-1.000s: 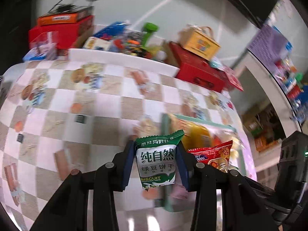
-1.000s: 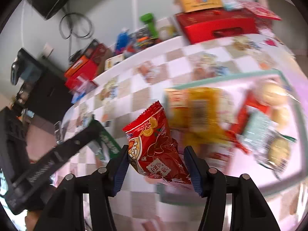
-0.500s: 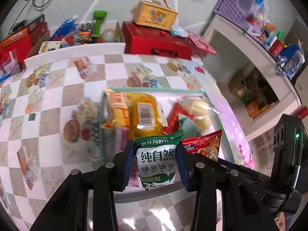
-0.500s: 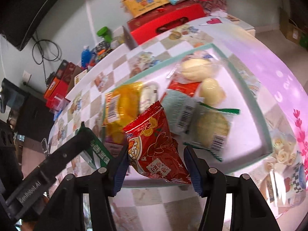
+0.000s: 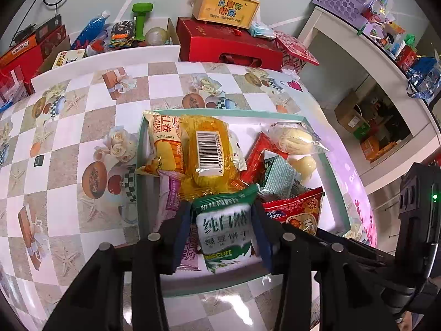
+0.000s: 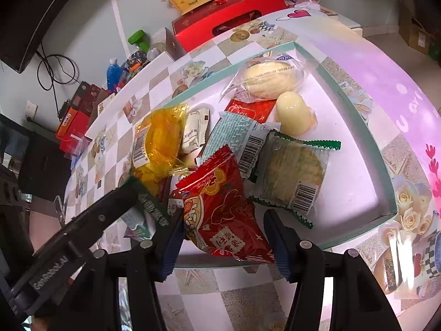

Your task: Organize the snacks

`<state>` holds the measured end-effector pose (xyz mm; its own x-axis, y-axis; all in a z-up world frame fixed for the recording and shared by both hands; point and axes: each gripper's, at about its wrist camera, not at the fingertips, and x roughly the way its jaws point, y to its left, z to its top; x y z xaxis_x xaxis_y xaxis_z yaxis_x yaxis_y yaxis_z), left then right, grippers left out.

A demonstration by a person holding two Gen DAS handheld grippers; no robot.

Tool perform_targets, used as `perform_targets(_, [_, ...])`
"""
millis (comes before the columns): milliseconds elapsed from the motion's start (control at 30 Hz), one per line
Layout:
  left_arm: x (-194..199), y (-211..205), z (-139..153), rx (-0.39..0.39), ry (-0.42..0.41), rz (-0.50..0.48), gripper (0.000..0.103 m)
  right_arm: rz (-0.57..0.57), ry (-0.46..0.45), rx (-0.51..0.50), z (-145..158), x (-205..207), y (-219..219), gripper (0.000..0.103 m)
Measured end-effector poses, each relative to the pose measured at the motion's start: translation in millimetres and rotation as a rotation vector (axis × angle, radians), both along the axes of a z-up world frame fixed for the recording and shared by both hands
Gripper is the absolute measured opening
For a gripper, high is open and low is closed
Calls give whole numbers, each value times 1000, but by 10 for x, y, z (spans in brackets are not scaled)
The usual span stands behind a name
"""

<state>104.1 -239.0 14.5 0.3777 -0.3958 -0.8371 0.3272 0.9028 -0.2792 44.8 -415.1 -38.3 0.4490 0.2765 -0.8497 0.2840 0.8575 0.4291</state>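
Note:
A shallow tray with a teal rim (image 5: 220, 111) lies on the checked tablecloth and holds several snack packs. My left gripper (image 5: 222, 234) is shut on a green and white biscuit pack (image 5: 224, 230), held over the tray's near edge. My right gripper (image 6: 224, 229) is shut on a red snack pack (image 6: 220, 207), also over the tray's near edge (image 6: 358, 234). The red pack shows in the left wrist view (image 5: 296, 212), just right of the biscuit pack. The left gripper's arm shows in the right wrist view at lower left.
In the tray lie a yellow cake pack (image 5: 206, 151), an orange roll pack (image 5: 165, 143), clear-wrapped buns (image 6: 271, 78) and a green-edged cracker pack (image 6: 293, 178). Red gift boxes (image 5: 228, 45) and a yellow box (image 5: 224, 7) stand at the table's back.
Both grippers have moved over the tray with their packs and come lower and closer to it. The tray's contents have not shifted.

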Motion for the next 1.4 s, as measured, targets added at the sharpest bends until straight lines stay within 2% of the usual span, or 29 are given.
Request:
perform_targets(33, [1, 7, 11, -2, -2, 4, 55, 1, 2, -2, 0, -2, 5, 61])
perform_targets(300, [-37, 67, 129, -4, -17, 16, 62, 7, 14, -29, 12, 11, 42, 61])
perform_targets(467, [-61, 148, 173, 29, -35, 43, 74, 9, 23, -44, 23, -3, 49, 63])
perform_targets(500, [-61, 173, 168, 41, -36, 53, 77, 8, 27, -50, 26, -6, 52, 68])
perform_targets(533, [-58, 210, 160, 61, -39, 71, 85, 7, 30, -62, 29, -7, 56, 75])
perform_targets(567, [-56, 251, 152, 79, -45, 90, 89, 6, 30, -75, 37, -9, 63, 79])
perform_targets(667, [-44, 385, 131, 106, -56, 138, 92, 17, 27, -120, 74, -19, 92, 91])
perform_targets(733, [-45, 477, 117, 124, -59, 166, 94, 20, 20, -129, 102, -28, 109, 103])
perform_targets(867, [-75, 639, 96, 182, -85, 204, 102, 32, 7, -153, 158, -45, 173, 103])
perform_targets(1033, [-131, 784, 42, 263, -91, 208, 102, 50, 9, -185, 192, -67, 300, 103])
perform_targets(1167, [-214, 895, -11, 308, -63, 223, 102, 63, 6, -204, 226, -96, 412, 103])
perform_targets(1267, [-293, 994, -7, 351, -67, 263, 102, 75, 6, -230, 251, -119, 501, 103])
perform_targets(1400, [-365, 1108, -7, 367, -49, 281, 102, 90, 5, -244, 282, -162, 616, 103])
